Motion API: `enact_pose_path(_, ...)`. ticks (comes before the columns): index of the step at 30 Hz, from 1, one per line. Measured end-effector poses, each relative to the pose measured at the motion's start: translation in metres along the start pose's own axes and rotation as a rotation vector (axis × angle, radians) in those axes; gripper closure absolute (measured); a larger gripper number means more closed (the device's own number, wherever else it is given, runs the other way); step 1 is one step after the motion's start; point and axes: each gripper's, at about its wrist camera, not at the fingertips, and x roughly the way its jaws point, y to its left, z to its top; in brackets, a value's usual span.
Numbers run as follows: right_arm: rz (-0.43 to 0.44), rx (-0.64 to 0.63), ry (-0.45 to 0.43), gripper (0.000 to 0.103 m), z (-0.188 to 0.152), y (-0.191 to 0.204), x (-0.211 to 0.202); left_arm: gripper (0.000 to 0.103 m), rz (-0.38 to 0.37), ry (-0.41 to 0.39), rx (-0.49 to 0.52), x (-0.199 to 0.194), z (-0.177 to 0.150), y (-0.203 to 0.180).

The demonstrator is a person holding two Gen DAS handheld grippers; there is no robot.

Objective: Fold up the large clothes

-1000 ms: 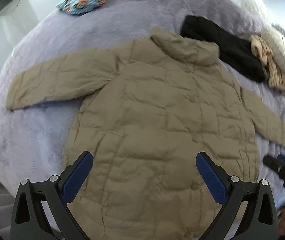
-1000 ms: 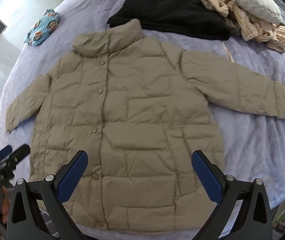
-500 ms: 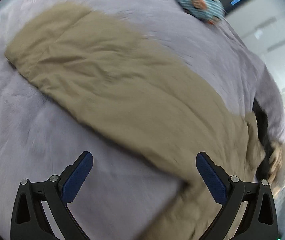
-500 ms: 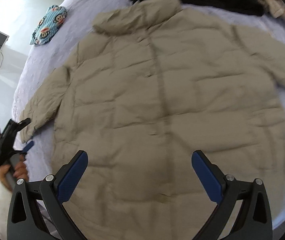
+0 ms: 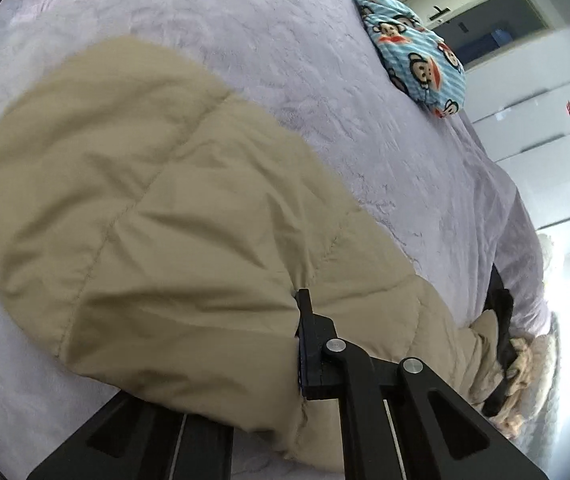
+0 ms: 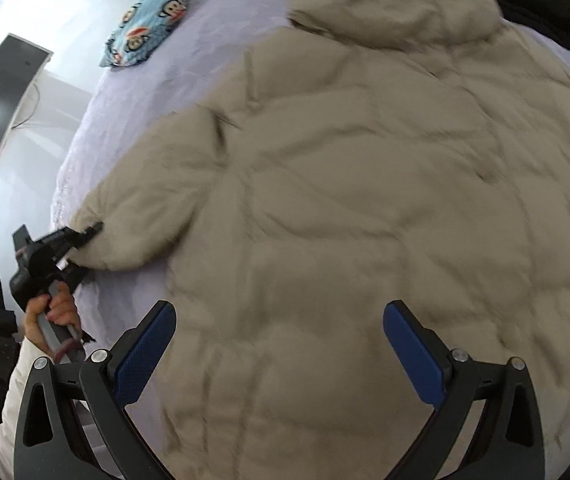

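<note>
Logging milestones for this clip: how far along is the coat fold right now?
Done: the beige puffer coat lies spread flat, front up, on the lavender bed cover. In hand: the left gripper is closed on the sleeve cuff; the right gripper hovers open over the body. Left: no fold is visible yet.

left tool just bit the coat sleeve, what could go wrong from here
1. The left tool pinches only the cuff end of the beige puffer coat; the slick padded sleeve may slip out when pulled.
2. The right tool hovers open over the coat body, so nothing pins it. The whole coat may drag across the purple blanket instead of folding.
3. The coat's collar touches the black garment, which could get dragged along.
</note>
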Motion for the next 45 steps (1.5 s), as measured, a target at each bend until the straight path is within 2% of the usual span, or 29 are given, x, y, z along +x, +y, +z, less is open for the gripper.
enact_pose_path(4, 0.065, -0.001, -0.046, 0.001, 0.020, 0.019, 0.010, 0.093, 0.039, -0.089, 0.188, -0.036, 0.000, -0.040)
enact_pose_path(5, 0.087, 0.007, -0.065, 0.007, 0.026, 0.023, 0.012, 0.093, 0.036, -0.111, 0.232, -0.048, -0.002, -0.050)
enact_pose_path(6, 0.119, 0.016, -0.093, 0.031, 0.033, 0.030, 0.017, 0.093, 0.030, -0.126, 0.263, -0.056, -0.001, -0.059)
enact_pose_path(7, 0.136, 0.021, -0.101, 0.050, 0.037, 0.035, 0.021, 0.093, 0.020, -0.142, 0.298, -0.065, -0.003, -0.069)
enact_pose_path(8, 0.156, 0.035, -0.092, 0.082, 0.043, 0.040, 0.030, 0.093, 0.012, -0.158, 0.333, -0.075, -0.005, -0.078)
enact_pose_path(9, 0.173, 0.054, -0.077, 0.090, 0.047, 0.042, 0.039, 0.093, 0.003, -0.179, 0.385, -0.086, -0.008, -0.091)
enact_pose_path(13, 0.290, 0.091, -0.035, 0.090, 0.054, 0.056, 0.081, 0.093, -0.047, -0.219, 0.525, -0.111, -0.025, -0.134)
enact_pose_path(15, 0.347, 0.087, 0.018, 0.091, 0.051, 0.062, 0.104, 0.093, -0.080, -0.207, 0.594, -0.111, -0.037, -0.162)
enact_pose_path(18, 0.351, 0.102, 0.079, 0.091, 0.045, 0.061, 0.131, 0.093, -0.123, -0.174, 0.703, -0.101, -0.068, -0.204)
enact_pose_path(21, 0.429, 0.150, 0.123, 0.091, 0.042, 0.049, 0.132, 0.093, -0.140, -0.162, 0.810, -0.090, -0.106, -0.245)
enact_pose_path(24, 0.457, 0.161, 0.114, 0.091, 0.037, 0.025, 0.105, 0.093, -0.192, -0.103, 0.861, -0.073, -0.143, -0.285)
enact_pose_path(26, 0.433, 0.175, 0.074, 0.091, 0.034, -0.007, 0.074, 0.093, -0.194, -0.059, 0.920, -0.054, -0.174, -0.311)
enact_pose_path(29, 0.327, 0.190, 0.000, 0.090, 0.031, -0.062, 0.028, 0.093, -0.162, -0.031, 1.024, -0.015, -0.220, -0.336)
enact_pose_path(32, 0.200, 0.199, -0.054, 0.090, 0.027, -0.112, -0.012, 0.093, -0.079, -0.013, 1.142, 0.026, -0.272, -0.347)
enact_pose_path(34, 0.129, 0.199, -0.073, 0.090, 0.023, -0.137, -0.029, 0.092, -0.018, 0.029, 1.180, 0.052, -0.297, -0.346)
enact_pose_path(36, 0.093, 0.212, -0.082, 0.090, 0.020, -0.155, -0.039, 0.092, 0.043, 0.063, 1.203, 0.070, -0.315, -0.339)
enact_pose_path(37, 0.082, 0.222, -0.084, 0.090, 0.019, -0.162, -0.042, 0.089, 0.069, 0.069, 1.218, 0.074, -0.321, -0.335)
enact_pose_path(39, 0.066, 0.243, -0.087, 0.090, 0.017, -0.173, -0.045, 0.052, 0.080, 0.084, 1.232, 0.072, -0.328, -0.328)
enact_pose_path(40, 0.062, 0.250, -0.086, 0.090, 0.017, -0.176, -0.046, 0.018, 0.065, 0.083, 1.230, 0.068, -0.328, -0.327)
enact_pose_path(41, 0.058, 0.256, -0.087, 0.088, 0.017, -0.181, -0.047, 0.009, 0.054, 0.048, 1.228, 0.056, -0.329, -0.325)
enact_pose_path(43, 0.047, 0.259, -0.092, 0.072, 0.024, -0.179, -0.046, 0.009, 0.037, 0.023, 1.244, 0.039, -0.328, -0.322)
enact_pose_path(45, 0.028, 0.244, -0.103, 0.045, 0.024, -0.179, -0.051, 0.009, 0.032, 0.018, 1.225, 0.021, -0.318, -0.316)
